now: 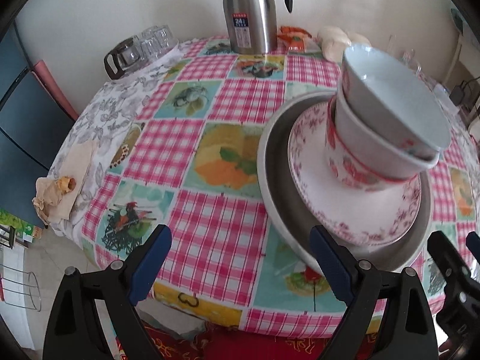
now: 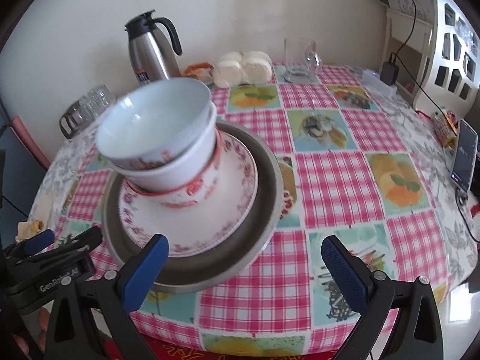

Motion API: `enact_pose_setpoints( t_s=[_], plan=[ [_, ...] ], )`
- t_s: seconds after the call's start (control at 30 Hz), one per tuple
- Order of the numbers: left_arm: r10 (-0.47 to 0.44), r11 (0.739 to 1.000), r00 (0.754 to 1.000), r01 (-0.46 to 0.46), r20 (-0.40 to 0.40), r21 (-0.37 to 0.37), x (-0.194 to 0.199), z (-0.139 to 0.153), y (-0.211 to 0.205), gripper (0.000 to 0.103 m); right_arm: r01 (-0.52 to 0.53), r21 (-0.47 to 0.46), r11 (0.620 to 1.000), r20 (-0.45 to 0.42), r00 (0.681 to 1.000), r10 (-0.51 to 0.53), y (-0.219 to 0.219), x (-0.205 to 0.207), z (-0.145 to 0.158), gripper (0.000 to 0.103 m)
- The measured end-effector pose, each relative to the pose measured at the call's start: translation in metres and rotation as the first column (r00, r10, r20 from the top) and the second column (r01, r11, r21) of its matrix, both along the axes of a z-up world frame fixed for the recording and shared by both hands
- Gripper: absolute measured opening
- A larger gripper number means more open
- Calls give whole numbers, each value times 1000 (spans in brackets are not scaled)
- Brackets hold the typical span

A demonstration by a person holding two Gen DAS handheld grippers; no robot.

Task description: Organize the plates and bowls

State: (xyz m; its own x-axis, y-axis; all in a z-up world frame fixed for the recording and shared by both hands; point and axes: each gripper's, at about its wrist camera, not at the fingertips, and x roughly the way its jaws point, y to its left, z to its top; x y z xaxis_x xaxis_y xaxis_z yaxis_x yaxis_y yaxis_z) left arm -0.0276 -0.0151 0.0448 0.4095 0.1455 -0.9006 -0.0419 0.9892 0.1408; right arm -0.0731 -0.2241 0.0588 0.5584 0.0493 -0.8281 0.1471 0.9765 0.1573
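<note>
A stack of dishes stands near the front edge of the checked table [image 1: 210,225]. A grey metal plate [image 1: 277,180] [image 2: 265,186] is at the bottom. On it lies a white plate with a pink flower rim [image 1: 312,180] [image 2: 240,192]. Nested bowls [image 1: 396,96] [image 2: 156,117] lean on top; the lowest has red patterns. My left gripper [image 1: 240,258] is open, its right finger in front of the metal plate's near rim. My right gripper [image 2: 246,270] is open too, its left finger in front of the same rim. Nothing is between either pair of fingers.
A steel thermos jug [image 1: 250,15] [image 2: 150,57] stands at the back by the wall, with upturned glasses [image 1: 150,45] to its left. White buns [image 2: 243,66] and a glass jug [image 2: 300,57] are at the back right. A phone [image 2: 463,156] leans at the right edge.
</note>
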Motion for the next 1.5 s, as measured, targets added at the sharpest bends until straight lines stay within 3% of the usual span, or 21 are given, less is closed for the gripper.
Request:
enact_pose_setpoints(
  t_s=[1.5],
  plan=[
    [11, 1000, 999, -12, -34, -9, -17, -13, 4, 93, 41, 15, 999, -57, 998, -40, -10, -16, -17, 103]
  ],
)
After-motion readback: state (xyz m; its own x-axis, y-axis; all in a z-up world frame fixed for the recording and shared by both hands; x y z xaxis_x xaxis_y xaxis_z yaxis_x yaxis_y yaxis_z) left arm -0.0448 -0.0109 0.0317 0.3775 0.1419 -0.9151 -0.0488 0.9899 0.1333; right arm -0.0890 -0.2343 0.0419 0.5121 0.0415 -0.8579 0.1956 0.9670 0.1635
